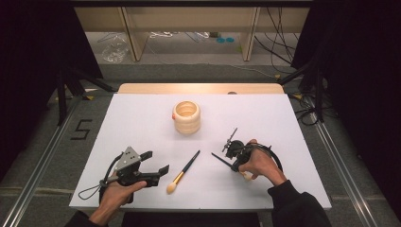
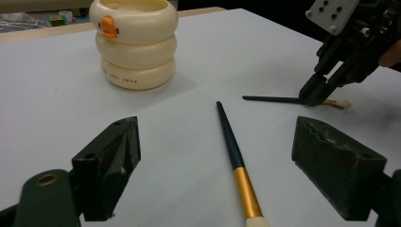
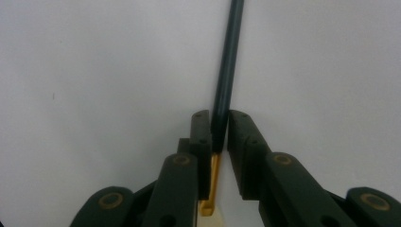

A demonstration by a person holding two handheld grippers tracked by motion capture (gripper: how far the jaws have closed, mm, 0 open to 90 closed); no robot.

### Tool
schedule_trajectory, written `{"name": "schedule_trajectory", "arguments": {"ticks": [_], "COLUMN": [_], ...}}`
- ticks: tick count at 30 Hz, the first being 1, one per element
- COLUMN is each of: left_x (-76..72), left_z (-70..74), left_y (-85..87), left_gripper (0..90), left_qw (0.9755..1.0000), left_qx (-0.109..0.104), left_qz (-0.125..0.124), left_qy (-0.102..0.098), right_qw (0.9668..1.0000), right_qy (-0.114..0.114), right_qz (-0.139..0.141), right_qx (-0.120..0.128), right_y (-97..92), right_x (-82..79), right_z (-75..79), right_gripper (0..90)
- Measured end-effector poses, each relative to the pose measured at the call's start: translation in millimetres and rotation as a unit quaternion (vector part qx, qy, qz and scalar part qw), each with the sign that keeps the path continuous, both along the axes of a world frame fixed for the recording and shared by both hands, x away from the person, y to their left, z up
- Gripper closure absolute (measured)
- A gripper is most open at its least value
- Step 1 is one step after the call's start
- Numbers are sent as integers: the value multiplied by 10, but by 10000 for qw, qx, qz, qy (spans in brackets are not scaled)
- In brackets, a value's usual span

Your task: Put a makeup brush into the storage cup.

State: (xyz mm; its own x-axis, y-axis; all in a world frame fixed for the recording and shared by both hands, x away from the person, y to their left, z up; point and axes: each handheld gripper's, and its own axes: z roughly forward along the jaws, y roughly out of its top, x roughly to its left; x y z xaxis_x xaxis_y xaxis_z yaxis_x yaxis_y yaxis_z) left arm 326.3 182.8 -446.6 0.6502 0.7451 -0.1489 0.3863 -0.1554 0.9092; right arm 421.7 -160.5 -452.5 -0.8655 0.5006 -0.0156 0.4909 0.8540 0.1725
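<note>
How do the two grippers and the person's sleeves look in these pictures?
Both grippers are black, each with two blocky jaws on hinged links with brass-coloured pivots. The left gripper carries a grey three-cornered plate with small holes on top, and a thin black cable loops from its handle. The right gripper also trails a curved black cable. The person wears dark long sleeves.

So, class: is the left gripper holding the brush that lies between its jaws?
No: the left gripper stands wide open, its jaws clear of the brush.
</note>
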Motion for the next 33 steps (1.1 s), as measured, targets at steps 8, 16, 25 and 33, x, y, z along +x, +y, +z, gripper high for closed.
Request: {"name": "schedule_trajectory", "arguments": {"ticks": [8,16,25,33], "left_x": [1,-2,1,0], "left_z": [-1,1,2,2], "left_y": [2,4,6,3], "left_gripper": [163,164,163,164], "left_qw": [10000,10000,10000,10000], "left_qx": [6,-11,13,2], "left_qz": [6,13,-1,-5], "left_qy": [5,6,-4,2], "right_qw": [9996,9994,9996,9997], "right_qy": [228,248,141,56], "right_qz": [-7,-8,229,229], "right_qx": [-172,-223,-120,-14], "right_y": [52,74,50,33], "right_x": [78,81,68,60], "right_z": [-4,-2,25,91], "right_gripper": [819,831,832,833]}}
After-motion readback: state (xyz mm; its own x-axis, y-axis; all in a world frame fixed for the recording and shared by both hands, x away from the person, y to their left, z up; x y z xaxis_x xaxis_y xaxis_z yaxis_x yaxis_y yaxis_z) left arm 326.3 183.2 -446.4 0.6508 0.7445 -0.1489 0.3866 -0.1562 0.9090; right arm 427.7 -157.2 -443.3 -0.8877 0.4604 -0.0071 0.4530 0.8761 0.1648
